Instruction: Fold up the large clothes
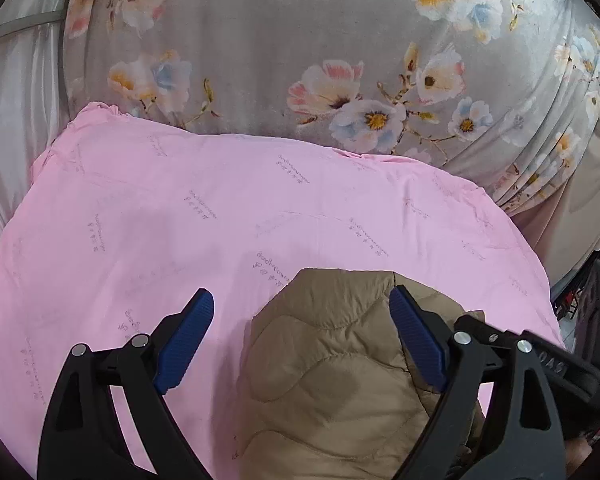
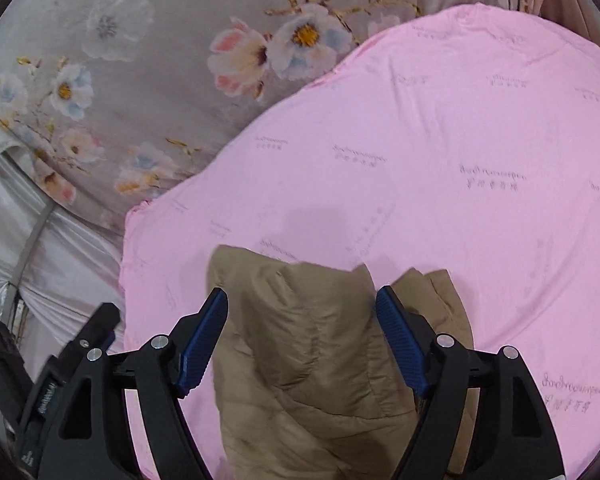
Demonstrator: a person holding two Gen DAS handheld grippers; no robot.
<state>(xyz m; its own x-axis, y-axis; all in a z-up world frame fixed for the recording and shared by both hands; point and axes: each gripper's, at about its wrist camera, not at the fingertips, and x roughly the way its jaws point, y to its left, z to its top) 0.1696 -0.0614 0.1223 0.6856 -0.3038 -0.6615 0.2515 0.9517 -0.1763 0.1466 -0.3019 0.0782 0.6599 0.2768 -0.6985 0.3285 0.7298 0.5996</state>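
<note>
Tan quilted jacket (image 1: pixel 332 380) lies folded on the pink sheet (image 1: pixel 180 232), near its front edge; the sheet is spread over a grey floral bedcover (image 1: pixel 260 40) on the bed. Left tool (image 1: pixel 302 334) jaws wide apart, nothing gripped, blue pads (image 1: pixel 188 340) clear above the fabric with the jacket showing below between them. Right tool (image 2: pixel 300 338) same: jaws wide, no contact visible, jacket (image 2: pixel 312 360) lying under the gap.
</note>
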